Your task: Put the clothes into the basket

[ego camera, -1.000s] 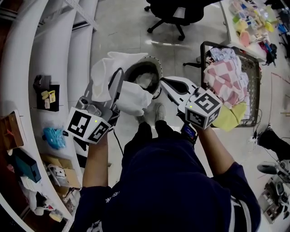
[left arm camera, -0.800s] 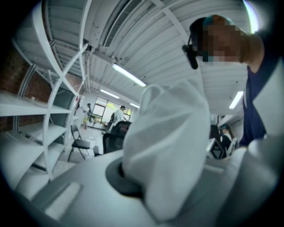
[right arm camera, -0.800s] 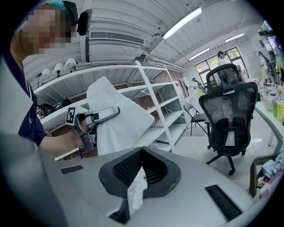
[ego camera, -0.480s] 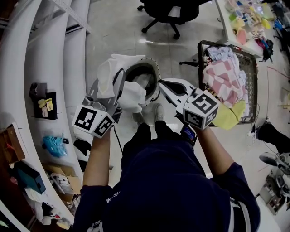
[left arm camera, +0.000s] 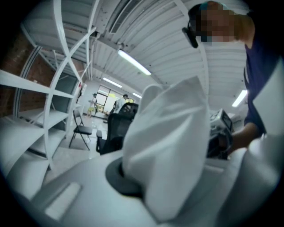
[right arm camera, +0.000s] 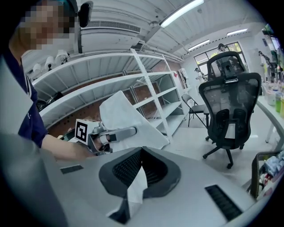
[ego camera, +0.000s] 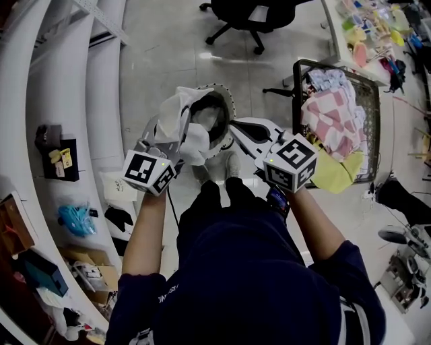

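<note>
I have the white cloth (ego camera: 192, 138) (left arm camera: 168, 146) (right arm camera: 128, 117) caught between both tongs, held up in the air in front of me above the floor (ego camera: 168, 54). My left tongs (ego camera: 172, 138) (left arm camera: 133, 177) are clamped shut on a thick fold of it, and the fabric bulges up from the pads and fills most of the left gripper view. My right tongs (ego camera: 236, 128) (right arm camera: 140, 173) are closed narrow on a thin edge of the same cloth, with a white sliver pinched between the ribbed pads. The basket (ego camera: 372, 111) stands on the floor well to my right, apart from the cloth, and already holds a pink checked cloth (ego camera: 333, 118), with a yellow cloth (ego camera: 340, 176) draped over its near rim. White shelves (ego camera: 40, 101) curve along my left, and an office chair (ego camera: 236, 17) (right arm camera: 228, 106) stands farther off.
</note>
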